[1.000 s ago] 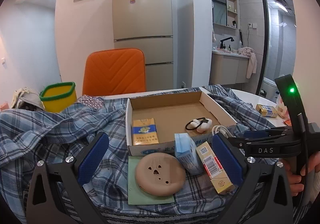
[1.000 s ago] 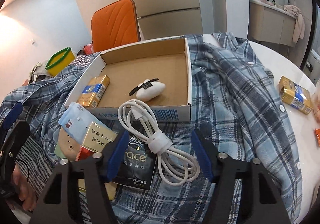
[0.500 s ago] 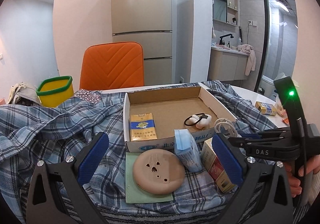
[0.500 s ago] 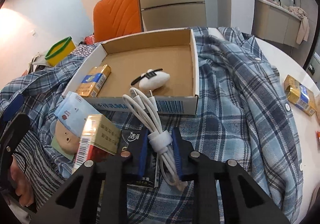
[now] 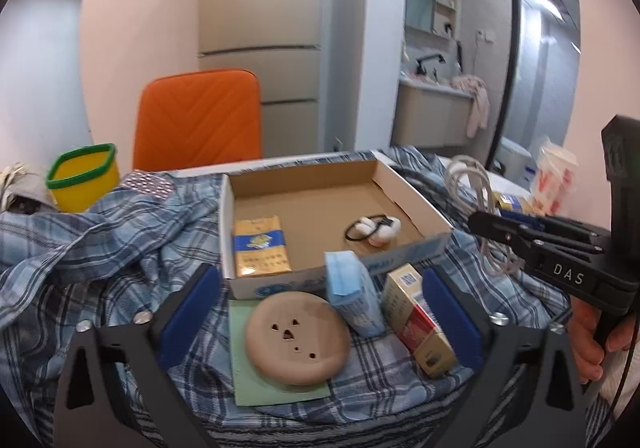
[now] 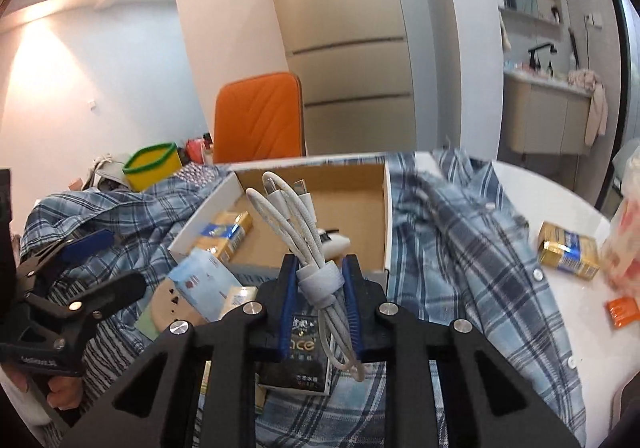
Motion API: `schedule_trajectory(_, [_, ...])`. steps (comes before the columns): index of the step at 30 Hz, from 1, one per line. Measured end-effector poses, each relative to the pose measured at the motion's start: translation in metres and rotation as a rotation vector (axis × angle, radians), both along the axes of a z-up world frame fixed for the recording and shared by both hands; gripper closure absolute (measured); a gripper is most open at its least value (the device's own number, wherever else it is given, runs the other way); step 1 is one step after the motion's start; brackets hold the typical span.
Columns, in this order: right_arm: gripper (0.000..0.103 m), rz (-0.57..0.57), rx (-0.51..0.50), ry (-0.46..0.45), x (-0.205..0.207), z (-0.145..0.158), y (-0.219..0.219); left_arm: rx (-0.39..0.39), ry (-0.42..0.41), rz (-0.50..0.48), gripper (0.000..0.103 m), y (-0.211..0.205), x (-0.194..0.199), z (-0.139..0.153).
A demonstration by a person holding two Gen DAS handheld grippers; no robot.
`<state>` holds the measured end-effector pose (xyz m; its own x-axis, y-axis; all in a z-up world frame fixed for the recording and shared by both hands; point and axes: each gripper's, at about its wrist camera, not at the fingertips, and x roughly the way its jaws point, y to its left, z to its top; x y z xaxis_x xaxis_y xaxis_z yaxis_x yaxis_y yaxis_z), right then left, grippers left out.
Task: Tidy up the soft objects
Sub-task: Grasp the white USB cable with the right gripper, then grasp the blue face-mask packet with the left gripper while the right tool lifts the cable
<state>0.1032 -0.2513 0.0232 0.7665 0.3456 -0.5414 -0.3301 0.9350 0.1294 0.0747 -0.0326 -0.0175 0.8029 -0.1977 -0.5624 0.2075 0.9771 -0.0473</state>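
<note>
My right gripper [image 6: 319,268] is shut on a coiled white cable [image 6: 288,208] and holds it up, in front of the open cardboard box [image 6: 386,208]. A black sachet [image 6: 304,352] lies beneath it on the plaid shirt [image 6: 460,248]. In the left wrist view the cable [image 5: 472,184] sticks up at the right. My left gripper [image 5: 320,288] is closing but still wide, its pads touching nothing. Between them lie a round beige disc [image 5: 296,340], a blue mask pack [image 5: 352,296] and a cigarette box [image 5: 416,320]. The box holds a yellow pack [image 5: 260,244] and a small white item [image 5: 376,228].
A yellow bin with a green rim [image 5: 82,176] and an orange chair [image 5: 200,116] stand behind the shirt. On the white table at the right lie another yellow pack [image 6: 568,252] and an orange packet [image 6: 622,310]. A person's hand [image 5: 588,340] grips the right tool.
The right gripper closed on the white cable and lifted it off the shirt. The left gripper's jaws have narrowed slightly and its view has tilted a little.
</note>
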Motion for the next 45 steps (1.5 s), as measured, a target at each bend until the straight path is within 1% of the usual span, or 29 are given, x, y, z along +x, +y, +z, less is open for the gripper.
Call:
schedule_trajectory(1, [0.079,0.001,-0.007,-0.003,0.000,0.000,0.001,0.006,0.022,-0.015,0.018,-0.003,0.003,0.000])
schedule_trajectory(2, [0.079,0.001,-0.012,-0.003,-0.001,0.000,0.002,0.014,0.044,-0.015,0.030,-0.005,0.007,0.000])
schedule_trajectory(3, [0.079,0.000,-0.016,-0.001,0.000,-0.001,0.003,0.002,0.067,-0.009,0.034,-0.004,0.012,0.002])
schedule_trajectory(4, [0.079,0.000,-0.015,0.001,0.000,-0.001,0.003,-0.030,0.095,-0.003,0.039,-0.001,0.017,0.004])
schedule_trajectory(6, [0.079,0.000,-0.008,0.001,0.000,-0.001,0.002,-0.128,0.172,-0.005,0.041,0.006,0.030,0.005])
schedule_trajectory(7, [0.079,-0.001,-0.004,-0.001,-0.001,-0.001,0.001,-0.159,0.207,-0.002,0.041,0.008,0.035,0.005])
schedule_trajectory(9, [0.079,0.000,0.000,-0.003,-0.001,0.000,0.000,-0.215,0.282,0.007,0.047,0.012,0.046,0.000])
schedule_trajectory(10, [0.079,0.002,-0.001,-0.004,-0.001,-0.001,0.000,-0.234,0.309,0.011,0.051,0.013,0.051,-0.004])
schedule_trajectory(11, [0.079,0.003,-0.003,-0.004,-0.001,-0.001,0.001,-0.242,0.324,0.017,0.053,0.014,0.054,-0.006])
schedule_trajectory(14, [0.079,0.006,-0.004,-0.009,-0.003,-0.001,0.001,-0.255,0.352,0.047,0.054,0.017,0.059,-0.018])
schedule_trajectory(16, [0.079,0.009,-0.005,-0.011,-0.004,0.000,0.002,-0.280,0.389,0.033,0.057,0.017,0.061,-0.026])
schedule_trajectory(18, [0.079,0.009,-0.007,-0.014,-0.005,0.000,0.002,-0.296,0.395,0.017,0.061,0.015,0.061,-0.031])
schedule_trajectory(20, [0.079,0.007,-0.010,-0.017,-0.005,0.000,0.003,-0.275,0.396,0.014,0.075,0.011,0.060,-0.033])
schedule_trajectory(21, [0.079,0.008,-0.011,-0.019,-0.005,0.001,0.003,-0.268,0.391,0.009,0.076,0.009,0.058,-0.032])
schedule_trajectory(23, [0.079,0.007,-0.009,-0.021,-0.006,0.001,0.003,-0.267,0.365,0.004,0.084,0.009,0.052,-0.028])
schedule_trajectory(26, [0.079,0.004,-0.003,-0.022,-0.005,0.002,0.002,-0.267,0.308,-0.017,0.084,0.008,0.043,-0.017])
schedule_trajectory(29, [0.079,-0.001,-0.003,-0.030,-0.006,0.003,0.002,-0.247,0.199,-0.048,0.084,0.007,0.024,0.001])
schedule_trajectory(31, [0.079,-0.036,-0.032,-0.061,-0.012,0.006,0.003,-0.286,0.111,-0.071,0.084,0.016,0.009,0.014])
schedule_trajectory(33, [0.079,-0.043,-0.053,-0.113,-0.022,0.011,0.007,-0.287,0.010,-0.078,0.084,0.024,-0.007,0.027])
schedule_trajectory(35, [0.079,-0.050,-0.067,-0.157,-0.029,0.017,0.009,-0.265,-0.082,-0.059,0.084,0.028,-0.019,0.039])
schedule_trajectory(37, [0.079,-0.065,-0.067,-0.186,-0.034,0.024,0.010,-0.246,-0.157,-0.028,0.084,0.034,-0.030,0.048])
schedule_trajectory(40, [0.079,-0.070,-0.057,-0.209,-0.038,0.036,0.013,-0.229,-0.251,-0.010,0.084,0.040,-0.042,0.057])
schedule_trajectory(42, [0.079,-0.074,-0.066,-0.240,-0.041,0.046,0.017,-0.217,-0.301,-0.005,0.084,0.042,-0.045,0.061])
schedule_trajectory(45, [0.079,-0.069,-0.096,-0.300,-0.043,0.062,0.029,-0.122,-0.396,0.018,0.084,0.037,-0.041,0.063])
